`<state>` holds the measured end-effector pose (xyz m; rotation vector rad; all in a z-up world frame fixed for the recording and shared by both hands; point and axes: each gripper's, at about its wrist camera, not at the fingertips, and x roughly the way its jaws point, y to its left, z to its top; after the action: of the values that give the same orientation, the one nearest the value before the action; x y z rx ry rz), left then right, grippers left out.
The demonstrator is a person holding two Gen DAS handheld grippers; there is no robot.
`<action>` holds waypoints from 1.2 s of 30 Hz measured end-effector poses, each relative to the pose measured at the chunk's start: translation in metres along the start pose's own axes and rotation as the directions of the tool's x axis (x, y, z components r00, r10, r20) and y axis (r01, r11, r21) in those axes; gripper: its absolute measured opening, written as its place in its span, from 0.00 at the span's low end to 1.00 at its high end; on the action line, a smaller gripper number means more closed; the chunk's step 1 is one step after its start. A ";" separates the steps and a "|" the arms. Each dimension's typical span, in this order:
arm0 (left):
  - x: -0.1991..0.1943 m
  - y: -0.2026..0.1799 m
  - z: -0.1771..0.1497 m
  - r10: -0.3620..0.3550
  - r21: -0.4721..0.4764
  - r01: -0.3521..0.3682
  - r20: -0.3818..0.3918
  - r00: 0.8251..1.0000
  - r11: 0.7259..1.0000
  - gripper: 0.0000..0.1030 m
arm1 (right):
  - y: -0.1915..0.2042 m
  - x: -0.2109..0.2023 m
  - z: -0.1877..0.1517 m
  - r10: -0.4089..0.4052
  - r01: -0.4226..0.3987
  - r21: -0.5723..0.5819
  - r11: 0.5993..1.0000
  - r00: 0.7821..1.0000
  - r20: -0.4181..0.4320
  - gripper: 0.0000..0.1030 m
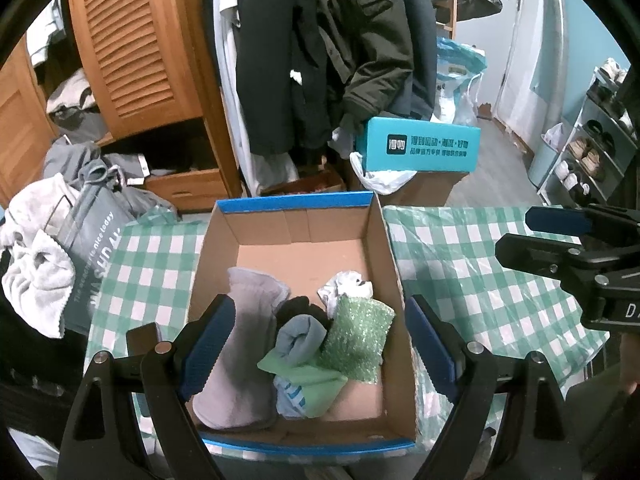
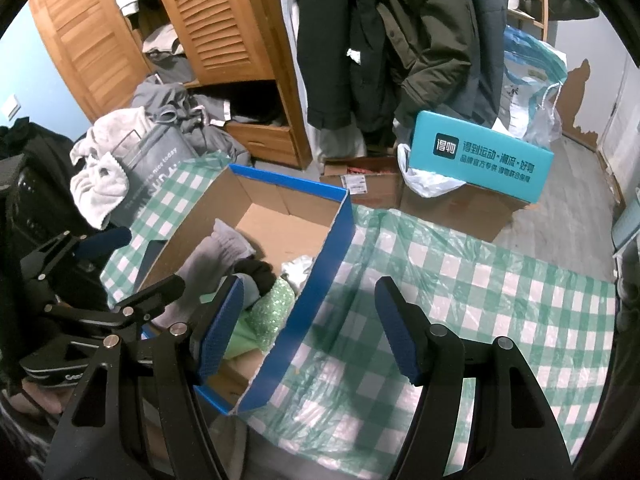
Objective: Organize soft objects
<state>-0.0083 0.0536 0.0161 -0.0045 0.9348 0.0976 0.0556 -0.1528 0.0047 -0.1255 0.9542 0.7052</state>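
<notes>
We hold the left gripper (image 1: 320, 344) wide and empty over the cardboard box (image 1: 298, 224). Beside the box, our right gripper (image 2: 310, 326) gapes, gripping nothing.

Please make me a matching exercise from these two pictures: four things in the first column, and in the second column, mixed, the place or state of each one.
Things
1. green sparkly sponge
2. teal box
3. left gripper
4. white towel

Places or states
A. on the grey bag, beside the table
B. in the cardboard box, beside the rolled blue sock
C. open, holding nothing
D. behind the table, beneath the hanging coats

Pairs: 1-B, 2-D, 3-C, 4-A
</notes>
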 end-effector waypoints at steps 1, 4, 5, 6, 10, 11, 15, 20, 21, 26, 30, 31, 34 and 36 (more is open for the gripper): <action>0.000 0.000 0.000 0.002 0.000 -0.002 -0.001 1.000 1.000 0.85 | 0.000 0.000 0.000 0.002 -0.002 0.000 1.000 1.000 0.000 0.65; 0.000 0.001 -0.001 0.001 -0.002 -0.001 0.001 1.000 1.000 0.85 | -0.001 0.000 -0.002 0.002 -0.002 -0.002 1.000 1.000 -0.002 0.65; 0.001 0.001 -0.001 0.001 -0.001 -0.001 0.001 1.000 1.000 0.85 | -0.001 0.000 -0.002 0.003 -0.003 -0.002 1.000 1.000 -0.002 0.65; 0.001 0.001 -0.001 0.001 -0.001 -0.001 0.002 1.000 1.000 0.85 | -0.001 0.000 -0.002 0.002 -0.002 -0.002 1.000 1.000 -0.002 0.65; 0.001 0.001 -0.001 0.002 0.001 -0.002 -0.001 1.000 1.000 0.85 | -0.001 0.000 -0.002 0.003 -0.003 0.000 1.000 1.000 -0.001 0.65; 0.001 0.001 -0.001 0.001 0.001 -0.001 -0.001 1.000 1.000 0.85 | 0.000 0.001 -0.002 0.002 -0.002 -0.002 1.000 1.000 0.000 0.65; 0.001 0.001 -0.001 -0.001 0.001 0.001 -0.005 1.000 1.000 0.85 | -0.001 0.001 -0.001 0.003 -0.003 -0.002 1.000 1.000 -0.002 0.65; 0.001 0.001 0.000 0.003 -0.001 -0.003 -0.005 1.000 1.000 0.85 | -0.002 0.001 -0.003 0.002 -0.002 -0.001 1.000 1.000 -0.004 0.65; 0.002 0.001 -0.001 0.002 -0.002 -0.002 -0.006 1.000 1.000 0.85 | -0.002 0.000 -0.003 0.002 -0.002 -0.001 1.000 1.000 -0.006 0.65; 0.002 0.001 -0.001 0.002 0.002 -0.002 -0.006 1.000 1.000 0.85 | -0.002 0.001 -0.002 0.002 -0.002 -0.002 1.000 1.000 -0.004 0.65; 0.002 0.000 -0.002 0.000 0.003 0.000 -0.010 1.000 1.000 0.85 | -0.002 0.000 -0.003 0.002 -0.002 -0.001 1.000 1.000 -0.004 0.65; 0.003 0.000 -0.002 -0.001 0.002 0.001 -0.011 1.000 1.000 0.85 | -0.002 0.001 -0.003 0.002 -0.002 -0.001 1.000 1.000 -0.004 0.65; 0.003 -0.001 -0.002 -0.001 0.002 0.001 -0.011 1.000 1.000 0.85 | -0.002 0.001 -0.003 0.001 -0.001 -0.001 1.000 1.000 -0.005 0.65; 0.003 -0.001 -0.002 -0.001 0.002 0.001 -0.010 1.000 1.000 0.85 | -0.002 0.000 -0.003 0.002 -0.002 -0.002 1.000 1.000 -0.006 0.65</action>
<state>-0.0083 0.0528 0.0125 -0.0035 0.9446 0.0956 0.0549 -0.1559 0.0025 -0.1286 0.9596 0.7080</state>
